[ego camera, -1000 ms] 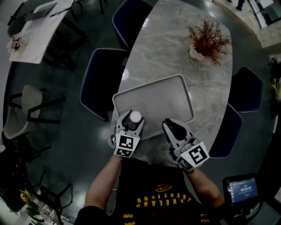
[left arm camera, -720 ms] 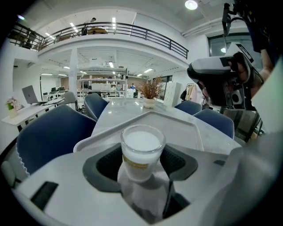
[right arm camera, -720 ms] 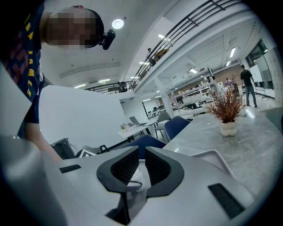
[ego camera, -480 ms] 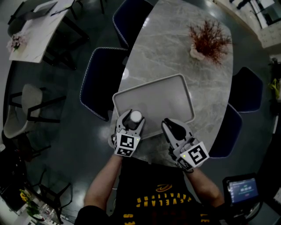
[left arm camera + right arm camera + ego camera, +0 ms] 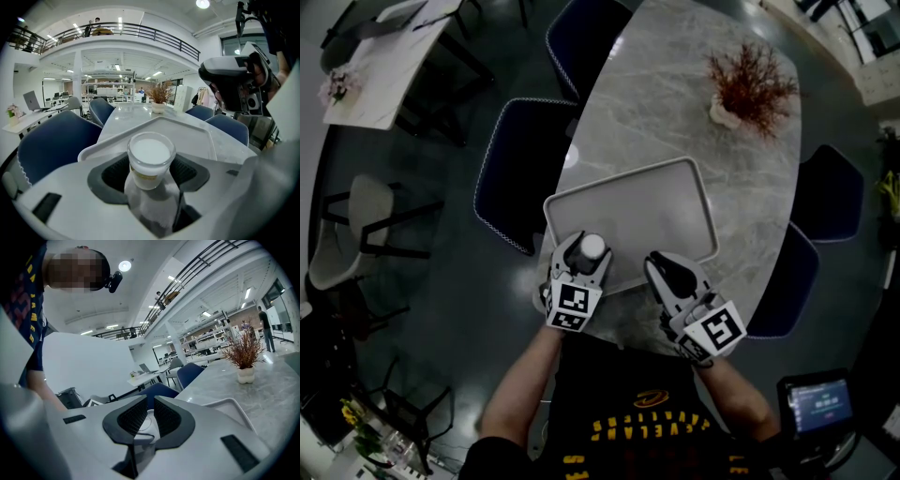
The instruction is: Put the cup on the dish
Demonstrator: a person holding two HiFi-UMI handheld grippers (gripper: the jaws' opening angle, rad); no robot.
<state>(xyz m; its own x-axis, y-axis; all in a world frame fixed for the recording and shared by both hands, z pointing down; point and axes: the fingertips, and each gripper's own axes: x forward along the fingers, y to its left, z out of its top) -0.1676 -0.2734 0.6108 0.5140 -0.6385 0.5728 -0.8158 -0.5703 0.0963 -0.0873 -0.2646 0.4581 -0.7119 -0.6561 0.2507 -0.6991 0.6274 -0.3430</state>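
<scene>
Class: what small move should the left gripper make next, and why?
Probably ease the cup forward and down onto the tray: the left gripper grips it right at the tray's near edge, and the flat floor beyond is bare.

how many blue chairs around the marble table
4 chairs: two at the table's left edge, far and near; two at its right edge, far and near. Others may be hidden.
</scene>
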